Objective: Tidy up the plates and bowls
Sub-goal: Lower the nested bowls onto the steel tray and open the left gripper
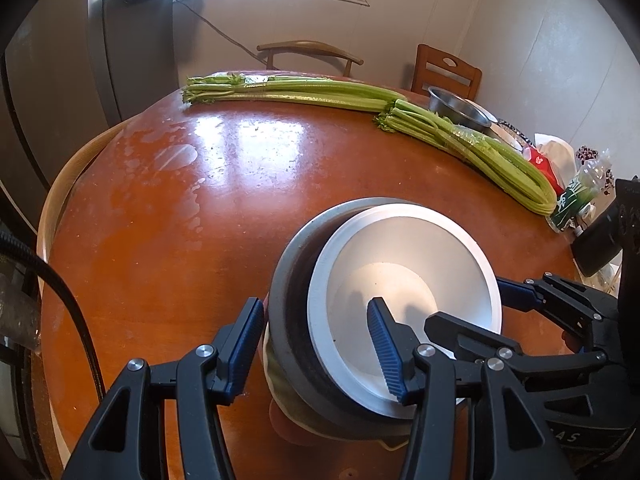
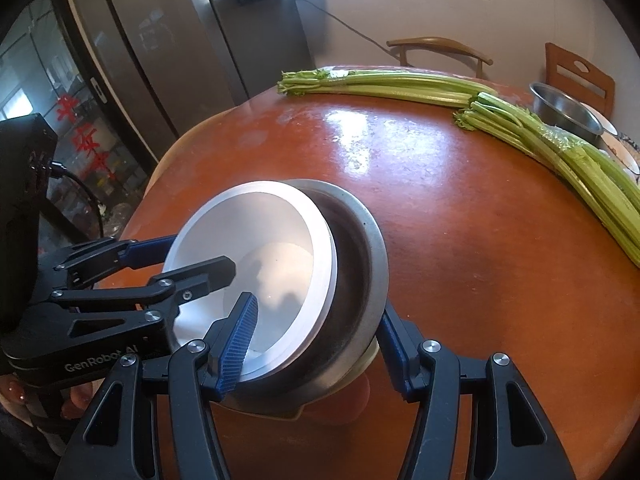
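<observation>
A white bowl (image 1: pixel 400 264) (image 2: pixel 256 232) sits tilted inside a grey metal bowl (image 1: pixel 292 264) (image 2: pixel 360 248). The edge of a cream bowl (image 1: pixel 276 364) (image 2: pixel 370 354) shows under them. My left gripper (image 1: pixel 314 302) (image 2: pixel 200 254) clamps the stack's left wall, one finger inside the white bowl and the other outside. On the opposite side, my right gripper (image 2: pixel 316 304) (image 1: pixel 466 302) holds the wall the same way. Whether the stack rests on the round brown table (image 1: pixel 200 200) or hangs just above it is unclear.
Two long celery bunches (image 1: pixel 300 92) (image 1: pixel 480 144) lie across the far half of the table. A steel bowl (image 1: pixel 456 110) (image 2: pixel 564 112) stands behind them at the right. Packets and a bottle (image 1: pixel 576 188) crowd the right edge. Two chairs stand beyond the table.
</observation>
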`<state>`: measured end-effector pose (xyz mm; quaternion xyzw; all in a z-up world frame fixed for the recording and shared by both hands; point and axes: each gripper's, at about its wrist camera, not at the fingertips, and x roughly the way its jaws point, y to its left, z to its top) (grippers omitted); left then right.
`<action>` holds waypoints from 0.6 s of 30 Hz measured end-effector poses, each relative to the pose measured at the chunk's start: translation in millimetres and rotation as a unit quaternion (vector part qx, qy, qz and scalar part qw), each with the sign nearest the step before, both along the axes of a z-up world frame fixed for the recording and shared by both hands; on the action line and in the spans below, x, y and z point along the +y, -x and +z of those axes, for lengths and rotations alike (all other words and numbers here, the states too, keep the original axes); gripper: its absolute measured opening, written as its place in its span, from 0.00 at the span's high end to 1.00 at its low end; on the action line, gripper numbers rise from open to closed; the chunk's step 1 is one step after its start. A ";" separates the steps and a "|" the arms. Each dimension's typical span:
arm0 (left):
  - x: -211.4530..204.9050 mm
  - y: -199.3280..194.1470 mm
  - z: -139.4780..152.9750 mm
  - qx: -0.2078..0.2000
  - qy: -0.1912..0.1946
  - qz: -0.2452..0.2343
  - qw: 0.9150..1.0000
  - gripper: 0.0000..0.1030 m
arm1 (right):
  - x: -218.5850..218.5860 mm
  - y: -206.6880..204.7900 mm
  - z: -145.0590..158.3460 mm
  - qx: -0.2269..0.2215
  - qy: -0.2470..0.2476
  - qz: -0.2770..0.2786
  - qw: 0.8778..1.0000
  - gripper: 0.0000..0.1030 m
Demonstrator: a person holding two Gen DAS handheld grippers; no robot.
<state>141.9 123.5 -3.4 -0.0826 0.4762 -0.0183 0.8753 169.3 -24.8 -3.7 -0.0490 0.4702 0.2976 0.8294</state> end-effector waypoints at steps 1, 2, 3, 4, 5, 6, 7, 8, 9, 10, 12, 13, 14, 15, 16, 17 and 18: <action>1.2 0.5 0.5 0.000 0.000 0.002 1.000 0.48 | 0.0 0.0 -0.3 0.000 0.001 -0.001 1.000 0.40; 1.9 1.6 1.7 -0.002 -0.002 0.003 1.000 0.48 | -0.3 0.2 -0.2 -0.002 0.003 -0.002 1.000 0.40; 2.1 2.0 2.8 -0.004 -0.002 0.004 1.000 0.48 | -0.5 -0.1 -0.3 -0.003 0.005 -0.002 1.000 0.40; 2.6 2.9 4.1 -0.005 -0.003 0.005 1.000 0.48 | -0.8 0.1 -0.2 -0.003 0.006 -0.003 1.000 0.40; 2.6 3.5 5.3 -0.007 -0.003 0.005 1.000 0.48 | -1.2 0.6 0.0 -0.005 0.006 -0.003 1.000 0.40; 3.4 4.4 7.0 -0.009 -0.003 0.006 1.000 0.48 | -1.3 1.3 0.1 -0.005 0.007 -0.003 1.000 0.40; 3.3 5.5 8.5 -0.012 -0.004 0.007 1.000 0.48 | -1.3 1.5 0.2 -0.006 0.008 -0.004 1.000 0.40; 3.1 6.8 10.1 -0.014 -0.007 0.007 1.000 0.48 | -1.7 1.8 0.7 -0.007 0.009 -0.005 1.000 0.40; 3.0 8.0 11.5 -0.016 -0.009 0.008 1.000 0.48 | -1.8 2.1 0.8 -0.008 0.009 -0.004 1.000 0.40; 3.0 8.7 12.8 -0.017 -0.008 0.009 1.000 0.48 | -2.2 2.6 1.6 -0.009 0.009 -0.005 1.000 0.40; 1.7 11.4 15.5 -0.021 -0.010 0.011 1.000 0.48 | -3.0 4.2 4.1 -0.014 0.010 -0.006 1.000 0.40; 1.4 13.3 16.8 -0.023 -0.012 0.012 1.000 0.48 | -3.4 5.1 5.5 -0.016 0.008 -0.006 1.000 0.40; 1.0 14.7 18.2 -0.025 -0.013 0.013 1.000 0.48 | -4.3 6.3 7.5 -0.018 0.007 -0.007 1.000 0.40; 0.9 16.8 19.8 -0.028 -0.011 0.014 0.999 0.48 | -4.8 7.3 8.9 -0.021 0.006 -0.007 1.000 0.40; -0.2 18.2 21.2 -0.029 -0.012 0.015 0.999 0.48 | -5.7 8.7 10.8 -0.024 0.005 -0.007 1.000 0.40; -1.1 20.6 23.1 -0.032 -0.015 0.016 0.999 0.48 | -6.4 10.4 12.8 -0.029 0.006 -0.008 1.000 0.40; -1.8 22.0 24.2 -0.034 -0.016 0.017 0.999 0.48 | -7.9 12.7 15.2 -0.034 0.006 -0.009 0.999 0.40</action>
